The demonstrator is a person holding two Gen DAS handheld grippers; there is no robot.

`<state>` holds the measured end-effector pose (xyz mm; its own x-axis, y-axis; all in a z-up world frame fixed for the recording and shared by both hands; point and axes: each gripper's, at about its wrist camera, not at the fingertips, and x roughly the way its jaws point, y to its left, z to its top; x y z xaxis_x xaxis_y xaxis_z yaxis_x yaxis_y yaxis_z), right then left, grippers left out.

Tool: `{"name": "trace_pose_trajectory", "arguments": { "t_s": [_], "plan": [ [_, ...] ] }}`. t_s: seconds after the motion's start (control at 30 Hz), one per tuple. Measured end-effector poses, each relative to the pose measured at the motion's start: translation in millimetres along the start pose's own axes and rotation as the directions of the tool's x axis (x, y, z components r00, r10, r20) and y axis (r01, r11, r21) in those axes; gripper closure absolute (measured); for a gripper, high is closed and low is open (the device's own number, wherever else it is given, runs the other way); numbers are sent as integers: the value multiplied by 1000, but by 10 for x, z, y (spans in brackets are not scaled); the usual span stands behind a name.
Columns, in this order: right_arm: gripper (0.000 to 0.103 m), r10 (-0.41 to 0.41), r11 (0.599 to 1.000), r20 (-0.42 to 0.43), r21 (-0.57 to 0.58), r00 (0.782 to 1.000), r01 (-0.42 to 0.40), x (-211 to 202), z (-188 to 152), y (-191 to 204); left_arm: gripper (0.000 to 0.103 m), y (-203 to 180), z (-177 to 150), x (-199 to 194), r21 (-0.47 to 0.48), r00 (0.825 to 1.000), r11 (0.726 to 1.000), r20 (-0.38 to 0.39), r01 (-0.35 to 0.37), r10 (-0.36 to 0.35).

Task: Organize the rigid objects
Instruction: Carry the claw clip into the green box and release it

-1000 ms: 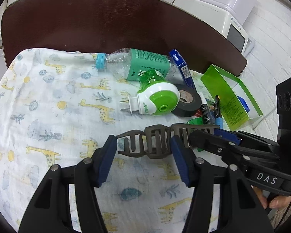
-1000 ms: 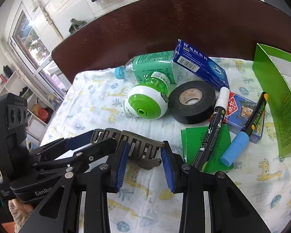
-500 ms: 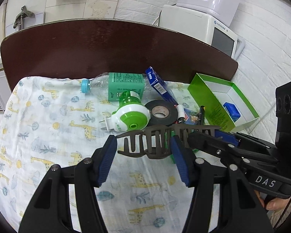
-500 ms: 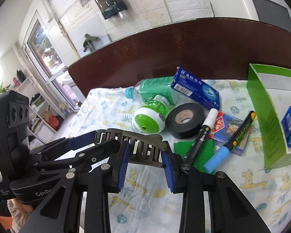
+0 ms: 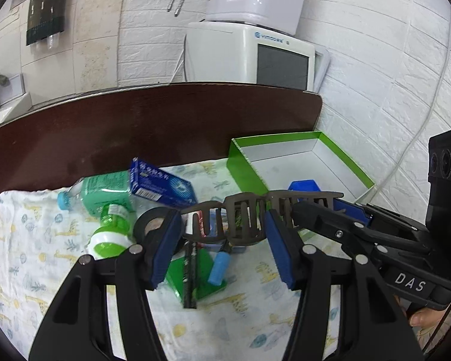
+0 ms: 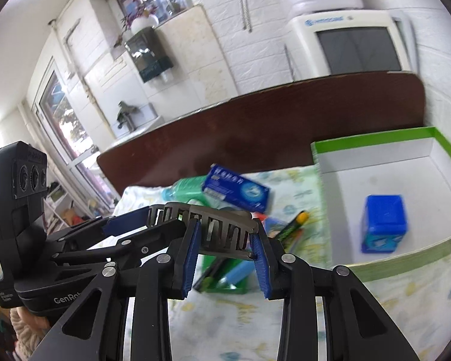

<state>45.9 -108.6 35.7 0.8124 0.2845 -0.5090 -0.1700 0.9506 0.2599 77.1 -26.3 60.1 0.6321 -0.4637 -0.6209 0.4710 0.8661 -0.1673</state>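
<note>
Brown plastic hair claw (image 5: 249, 219), stiff, light, probably brittle at the teeth, is pinched endwise by both grippers' jaws, left (image 5: 222, 246) and right (image 6: 225, 258)

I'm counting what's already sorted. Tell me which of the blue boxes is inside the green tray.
The small, squat blue box standing alone on the white floor of the green tray. The long flat blue box lies outside on the giraffe cloth, leaning on the green bottle.
</note>
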Motion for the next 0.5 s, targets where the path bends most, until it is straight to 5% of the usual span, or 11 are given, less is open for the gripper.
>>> {"name": "trace_pose_trajectory", "arguments": {
  "t_s": [0.5],
  "plan": [
    [67,-71,995,129,85,989,60,-413,499,-1087,48,-860,742,726,111,999,993,-19,43,-42]
  ]
}}
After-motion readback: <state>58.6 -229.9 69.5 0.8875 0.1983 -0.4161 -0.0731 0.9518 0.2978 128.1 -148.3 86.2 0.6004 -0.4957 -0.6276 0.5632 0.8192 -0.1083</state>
